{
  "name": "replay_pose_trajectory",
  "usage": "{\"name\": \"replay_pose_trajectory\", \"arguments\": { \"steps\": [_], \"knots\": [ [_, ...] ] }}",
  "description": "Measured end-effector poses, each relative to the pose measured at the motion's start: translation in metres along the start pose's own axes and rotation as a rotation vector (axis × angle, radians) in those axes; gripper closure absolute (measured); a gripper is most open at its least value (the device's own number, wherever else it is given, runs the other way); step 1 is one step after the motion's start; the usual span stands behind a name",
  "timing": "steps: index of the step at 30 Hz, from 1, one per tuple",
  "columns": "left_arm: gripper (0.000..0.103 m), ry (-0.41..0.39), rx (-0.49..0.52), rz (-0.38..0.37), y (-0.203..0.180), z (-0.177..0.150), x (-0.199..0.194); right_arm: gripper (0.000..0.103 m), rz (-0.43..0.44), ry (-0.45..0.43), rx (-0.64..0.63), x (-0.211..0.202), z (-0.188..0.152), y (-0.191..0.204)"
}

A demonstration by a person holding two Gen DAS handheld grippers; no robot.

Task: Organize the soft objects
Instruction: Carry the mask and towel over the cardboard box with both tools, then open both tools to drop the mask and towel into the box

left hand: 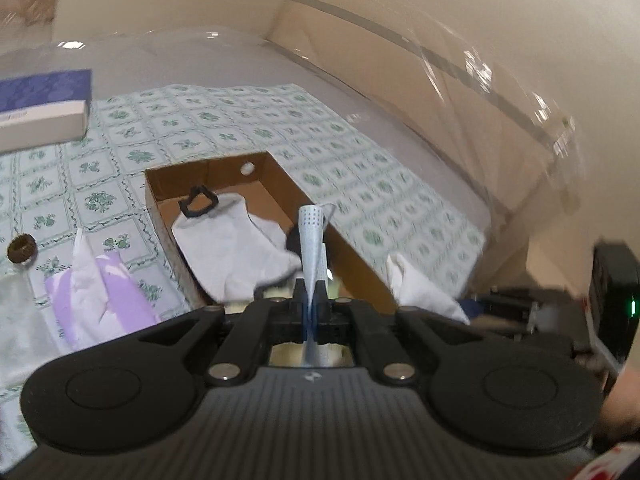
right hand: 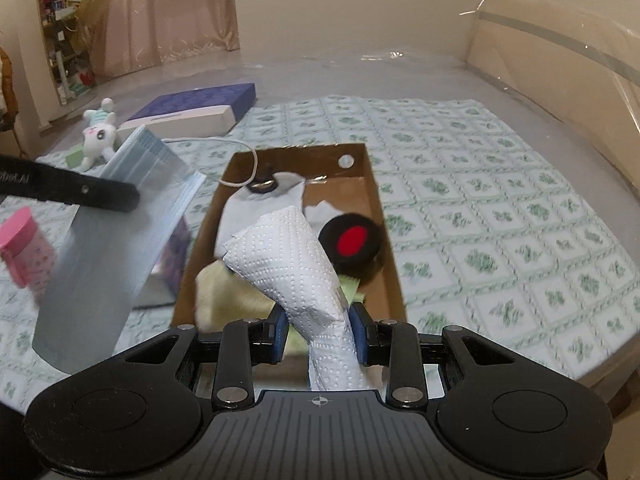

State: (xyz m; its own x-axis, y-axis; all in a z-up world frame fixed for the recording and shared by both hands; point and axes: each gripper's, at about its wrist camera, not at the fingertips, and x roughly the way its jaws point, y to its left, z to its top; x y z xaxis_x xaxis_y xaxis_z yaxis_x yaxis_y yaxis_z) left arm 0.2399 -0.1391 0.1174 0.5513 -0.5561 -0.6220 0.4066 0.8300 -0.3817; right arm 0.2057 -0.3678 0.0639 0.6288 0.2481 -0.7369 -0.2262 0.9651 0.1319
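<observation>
Overhead, my right hand-held gripper [right hand: 319, 328] clenched a paper towel [right hand: 296, 256] above the cardboard box [right hand: 376, 216], where a white sock [right hand: 256, 212] and a black-and-red pad [right hand: 352, 240] lay. My left hand-held gripper [left hand: 311, 300] pinched a blue face mask [left hand: 313, 240] beside the box, over the patterned cloth [right hand: 480, 184].

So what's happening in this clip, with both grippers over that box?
A person is sorting soft items into an open brown cardboard box on a green-patterned tablecloth. The right gripper has its jaws shut on a white embossed paper towel, held above the box. The left gripper is clamped on a light blue pleated face mask, just left of the box. A white sock and a black-and-red round plush already lie inside.
</observation>
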Motion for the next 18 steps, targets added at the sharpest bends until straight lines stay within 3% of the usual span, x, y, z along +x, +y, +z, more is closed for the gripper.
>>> {"name": "replay_pose_trajectory", "arguments": {
  "steps": [10, 18],
  "knots": [
    [0.102, -0.059, -0.188, 0.031, 0.028, 0.051, 0.058, 0.070, -0.007, 0.021, 0.008, 0.062, 0.056, -0.019],
    [0.102, -0.047, -0.242, 0.049, 0.049, 0.065, 0.101, 0.070, -0.017, 0.053, 0.006, 0.103, 0.079, -0.024]
  ]
}}
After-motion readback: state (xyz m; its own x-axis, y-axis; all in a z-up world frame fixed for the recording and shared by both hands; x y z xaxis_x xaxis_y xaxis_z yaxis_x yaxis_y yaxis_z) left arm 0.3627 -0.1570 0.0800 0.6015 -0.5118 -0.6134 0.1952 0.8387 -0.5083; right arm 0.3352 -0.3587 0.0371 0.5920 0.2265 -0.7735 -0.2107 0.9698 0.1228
